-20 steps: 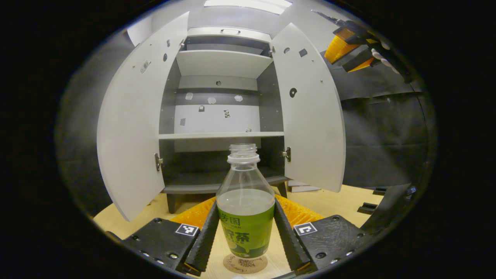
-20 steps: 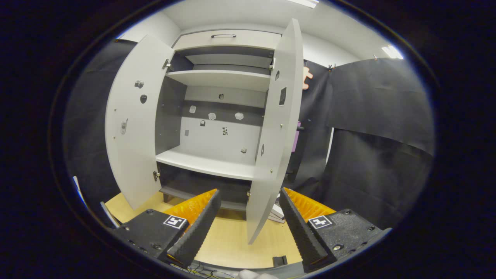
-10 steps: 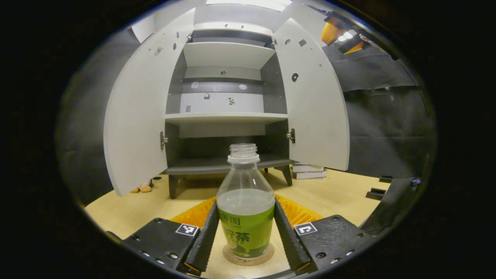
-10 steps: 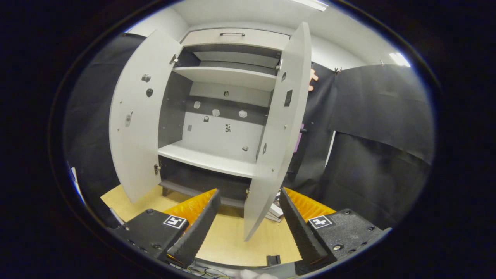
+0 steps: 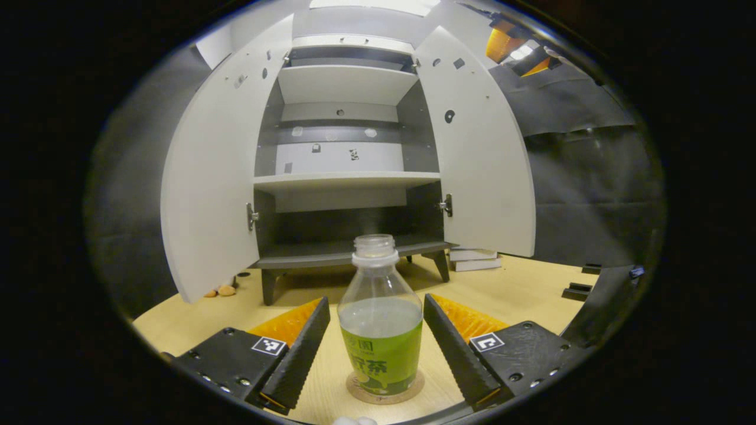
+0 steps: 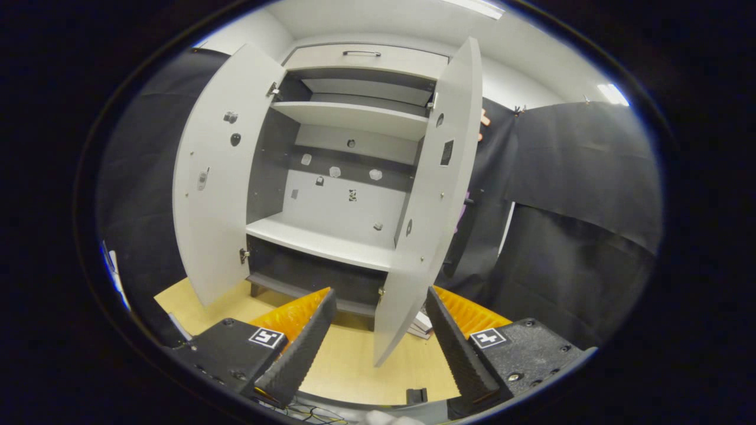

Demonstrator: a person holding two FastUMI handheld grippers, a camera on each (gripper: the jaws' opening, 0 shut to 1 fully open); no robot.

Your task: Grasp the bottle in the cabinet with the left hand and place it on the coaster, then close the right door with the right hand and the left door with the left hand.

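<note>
A capless clear bottle (image 5: 380,321) with a green label stands upright on a round cork coaster (image 5: 385,394) on the wooden table. My left gripper (image 5: 375,336) is open around it, both fingers apart from the bottle. The white cabinet (image 5: 345,153) stands behind with both doors open: left door (image 5: 212,177), right door (image 5: 478,153). My right gripper (image 6: 378,339) is open and holds nothing; the right door (image 6: 434,200) hangs edge-on just beyond its fingertips. That gripper (image 5: 514,50) also appears high up in the left gripper view's top right.
The cabinet's shelves (image 6: 322,245) hold small markers on the back wall. A few flat white boards (image 5: 472,260) lie on the table by the cabinet's right leg, and small brown bits (image 5: 218,290) lie under the left door. Black cloth walls stand on both sides.
The left gripper lowered the bottle onto the coaster, then its fingers spread apart and let go. The right gripper drifted slightly, staying in front of the right door's edge.
</note>
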